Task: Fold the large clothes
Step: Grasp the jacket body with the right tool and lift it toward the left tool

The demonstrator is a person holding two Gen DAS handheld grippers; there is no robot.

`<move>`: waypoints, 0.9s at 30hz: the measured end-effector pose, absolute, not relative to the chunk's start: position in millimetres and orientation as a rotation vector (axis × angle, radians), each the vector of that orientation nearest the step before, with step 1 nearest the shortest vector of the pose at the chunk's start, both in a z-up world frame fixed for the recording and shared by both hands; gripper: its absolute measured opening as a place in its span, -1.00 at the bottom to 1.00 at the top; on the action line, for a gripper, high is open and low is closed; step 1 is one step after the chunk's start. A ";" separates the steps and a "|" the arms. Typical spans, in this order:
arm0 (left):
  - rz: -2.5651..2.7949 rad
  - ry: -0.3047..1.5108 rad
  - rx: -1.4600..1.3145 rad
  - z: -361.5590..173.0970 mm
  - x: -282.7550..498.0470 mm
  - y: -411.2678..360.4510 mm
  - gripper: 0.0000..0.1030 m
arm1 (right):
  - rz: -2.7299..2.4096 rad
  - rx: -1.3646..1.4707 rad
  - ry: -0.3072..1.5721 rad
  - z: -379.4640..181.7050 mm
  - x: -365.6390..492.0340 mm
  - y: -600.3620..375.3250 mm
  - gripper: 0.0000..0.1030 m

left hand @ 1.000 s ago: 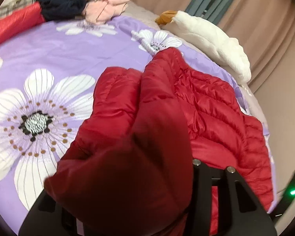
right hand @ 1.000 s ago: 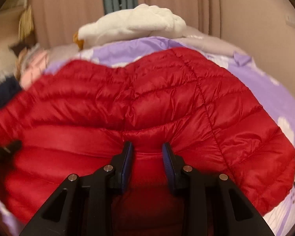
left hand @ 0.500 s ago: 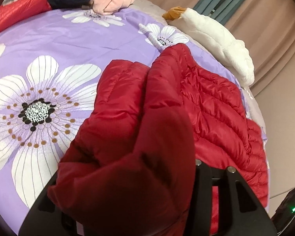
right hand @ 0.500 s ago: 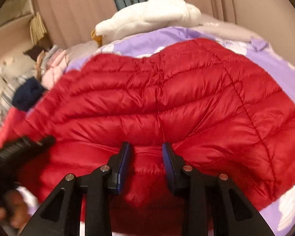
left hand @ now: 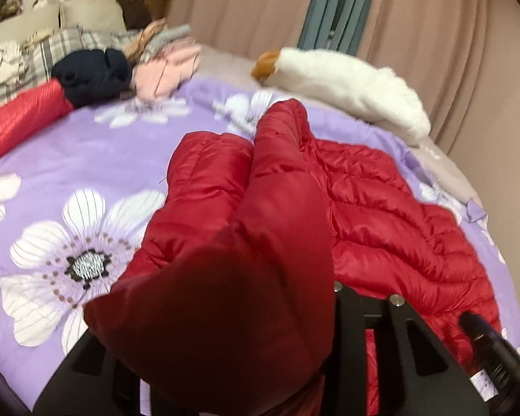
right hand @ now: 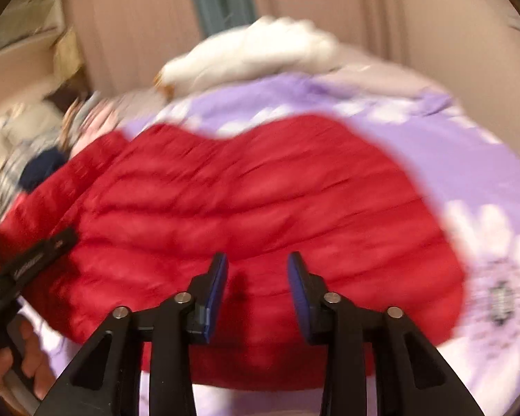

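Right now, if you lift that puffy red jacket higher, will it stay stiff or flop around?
Probably floppy: the red jacket already droops in soft folds over the left gripper. Its quilted, puffy panels suggest it is light for its bulk. The shiny shell looks slippery, so it may slide on the purple bedspread.

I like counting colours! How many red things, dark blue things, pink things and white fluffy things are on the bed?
Red: 2, the red jacket being folded and a red bundle at the far left.
Dark blue: 1, a dark blue bundle.
Pink: 1, pink clothes.
White fluffy: 1, a white plush toy.
Total: 5
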State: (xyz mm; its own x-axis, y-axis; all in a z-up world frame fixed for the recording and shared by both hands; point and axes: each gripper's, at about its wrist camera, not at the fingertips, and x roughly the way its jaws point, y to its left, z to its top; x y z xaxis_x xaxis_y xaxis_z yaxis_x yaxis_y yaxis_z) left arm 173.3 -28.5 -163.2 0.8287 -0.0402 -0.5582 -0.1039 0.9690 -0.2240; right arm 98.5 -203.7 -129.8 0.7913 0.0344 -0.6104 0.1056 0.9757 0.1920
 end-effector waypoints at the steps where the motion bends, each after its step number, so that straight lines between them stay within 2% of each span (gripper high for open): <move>1: 0.034 0.577 -0.256 -158.6 171.1 -30.0 -0.29 | -0.090 0.254 0.645 -127.8 94.9 -221.3 0.01; 7: 0.024 0.430 -0.142 -120.4 155.7 -69.6 -0.29 | -0.096 0.605 0.714 -153.0 87.8 -318.0 0.02; 12: -0.095 0.353 0.007 -92.2 142.6 -136.6 -0.28 | -0.114 0.621 0.791 -173.3 89.1 -325.4 0.02; 15: -0.166 0.390 0.081 -88.0 143.6 -180.5 -0.27 | -0.108 0.626 0.787 -172.5 95.5 -327.3 0.02; 20: -0.334 0.491 0.001 -98.2 140.4 -220.0 -0.26 | -0.093 0.657 0.787 -178.3 95.2 -333.2 0.03; 23: -0.297 0.490 0.074 -110.2 140.3 -243.0 -0.23 | -0.061 0.673 0.781 -177.7 92.1 -342.3 0.03; 27: -0.324 0.493 0.104 -119.6 137.8 -256.8 -0.21 | -0.118 1.000 0.770 -184.7 56.8 -404.6 0.03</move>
